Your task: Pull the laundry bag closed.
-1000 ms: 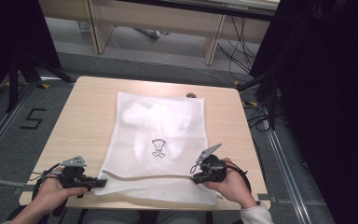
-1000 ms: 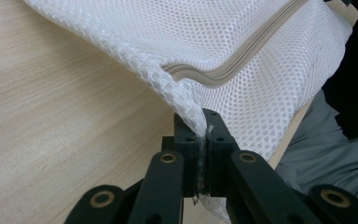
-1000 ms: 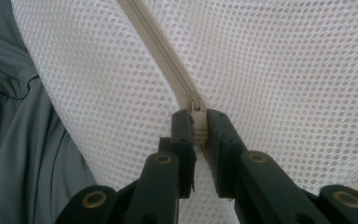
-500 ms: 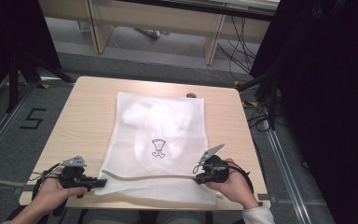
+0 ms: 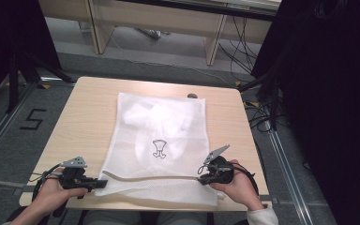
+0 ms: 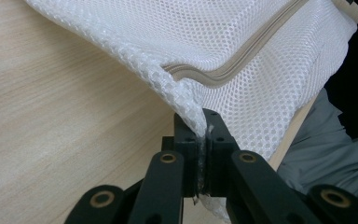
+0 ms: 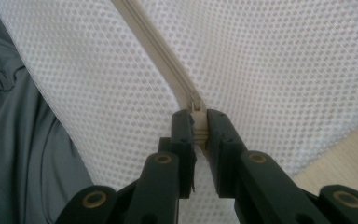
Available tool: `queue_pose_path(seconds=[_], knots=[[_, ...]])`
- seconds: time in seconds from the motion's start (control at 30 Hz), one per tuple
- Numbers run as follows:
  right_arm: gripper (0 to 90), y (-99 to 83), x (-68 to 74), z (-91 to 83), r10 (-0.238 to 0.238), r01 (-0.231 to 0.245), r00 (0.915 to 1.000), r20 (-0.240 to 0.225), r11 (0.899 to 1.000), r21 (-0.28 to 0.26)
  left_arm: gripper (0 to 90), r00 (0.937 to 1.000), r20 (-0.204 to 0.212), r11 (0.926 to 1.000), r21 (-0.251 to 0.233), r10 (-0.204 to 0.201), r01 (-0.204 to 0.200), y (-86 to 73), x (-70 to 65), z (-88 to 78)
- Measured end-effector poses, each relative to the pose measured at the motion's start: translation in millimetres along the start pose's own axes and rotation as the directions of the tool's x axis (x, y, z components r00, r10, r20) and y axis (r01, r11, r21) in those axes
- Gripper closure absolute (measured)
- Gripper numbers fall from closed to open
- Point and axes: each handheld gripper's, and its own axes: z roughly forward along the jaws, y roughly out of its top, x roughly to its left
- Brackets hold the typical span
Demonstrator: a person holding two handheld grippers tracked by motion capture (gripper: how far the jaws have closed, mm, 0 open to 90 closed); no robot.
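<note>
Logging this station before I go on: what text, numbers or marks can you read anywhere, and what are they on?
"5": black numeral on the grey floor, left of the table.
Black outline drawing, not lettering, on the white mesh bag; no words legible.
Nothing readable on the left gripper, the right gripper or the zipper.

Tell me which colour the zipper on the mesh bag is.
Beige; the zipper on the white mesh bag shows best in the right gripper view.
</note>
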Motion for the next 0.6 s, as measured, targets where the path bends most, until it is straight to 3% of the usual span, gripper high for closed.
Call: queue_pose_path(seconds=[0.27,0.3,0.4,0.47,0.5,0.6], knots=[[82.1,-4.8,-2.0,-2.6,0.022,-0.022,0.9997,0.012,1.000,0.006,85.6,1.0000,0.000,1.0000,0.000,-0.003,0.003,-0.1,0.2,-0.1],[82.1,-5.7,-3.9,-2.4,0.001,-0.001,0.9999,0.011,1.000,-0.003,85.6,1.0000,-0.006,1.0000,0.000,-0.004,0.004,-0.1,-0.2,0.0],[82.1,-8.0,-3.2,-3.5,0.023,-0.023,0.9996,0.016,1.000,0.000,85.6,1.0000,-0.002,1.0000,0.000,-0.005,0.005,-0.1,0.0,0.0],[82.1,-8.8,-3.4,-4.2,0.024,-0.024,0.9996,0.014,1.000,-0.001,85.5,0.9999,-0.009,0.9997,-0.022,-0.008,0.008,-0.9,-0.8,1.3],[82.1,-9.0,-3.4,-4.7,0.027,-0.027,0.9995,0.016,1.000,0.006,85.6,1.0000,-0.005,1.0000,0.002,-0.002,0.003,-0.1,0.0,-0.1],[82.1,-10.4,-4.6,-5.7,0.028,-0.028,0.9994,0.019,1.000,0.003,85.6,1.0000,0.000,1.0000,0.001,-0.005,0.005,-0.1,0.1,0.1]])
